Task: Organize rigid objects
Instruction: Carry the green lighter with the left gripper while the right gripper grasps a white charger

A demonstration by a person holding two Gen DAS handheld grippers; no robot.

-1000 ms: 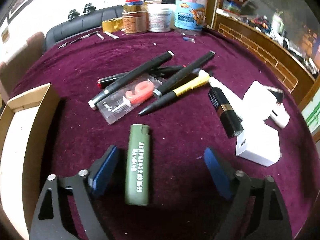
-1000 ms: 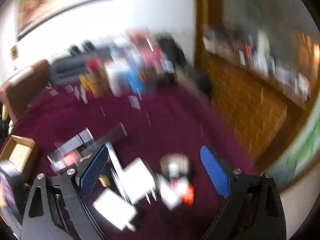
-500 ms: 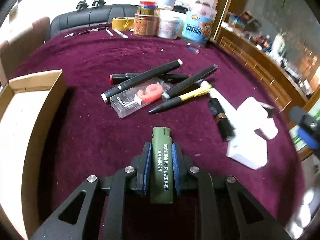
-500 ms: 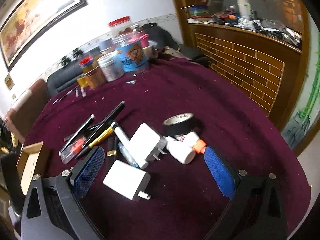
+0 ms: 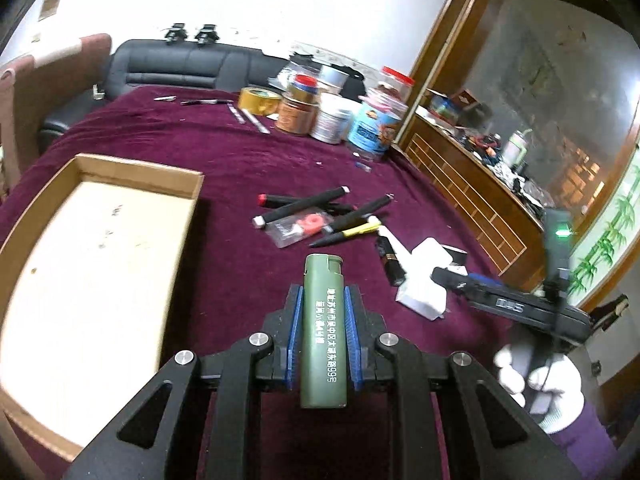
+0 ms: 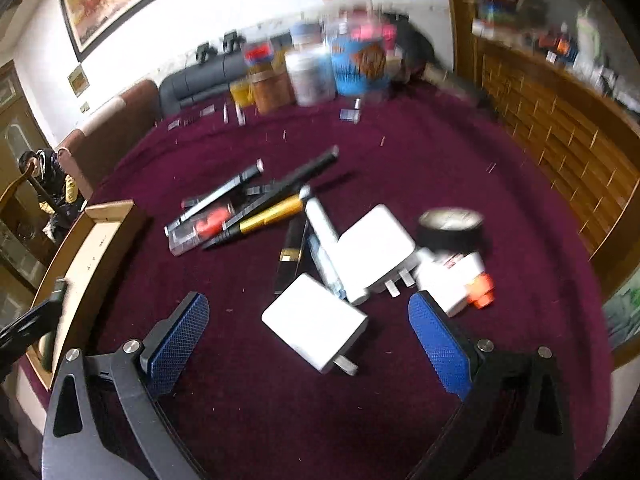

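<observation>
My left gripper [image 5: 322, 293] is shut on a green lighter [image 5: 324, 328] and holds it lengthwise above the purple tablecloth. An open cardboard box [image 5: 140, 166] lies just to its left. In the right wrist view my right gripper [image 6: 308, 308] stands wide open, low over a white charger [image 6: 314, 322] that lies between its blue pads without touching them. Behind that charger sit a second white charger [image 6: 374, 248], a black and gold tube [image 6: 290, 256], a black tape roll [image 6: 450, 226] and a white bottle with an orange cap [image 6: 460, 280]. Several pens [image 5: 312, 204] lie crossed over a clear case [image 6: 204, 224].
Jars and tins [image 5: 332, 116] and a yellow tape roll [image 5: 258, 100] stand at the table's far edge. A black sofa [image 5: 180, 68] is behind them and a wooden counter [image 5: 480, 208] runs along the right. A gloved hand [image 5: 536, 376] holds the right tool.
My left gripper closed on the green lighter, lifted it off the cloth and swung left, bringing the box into view. My right gripper sank closer to the white chargers.
</observation>
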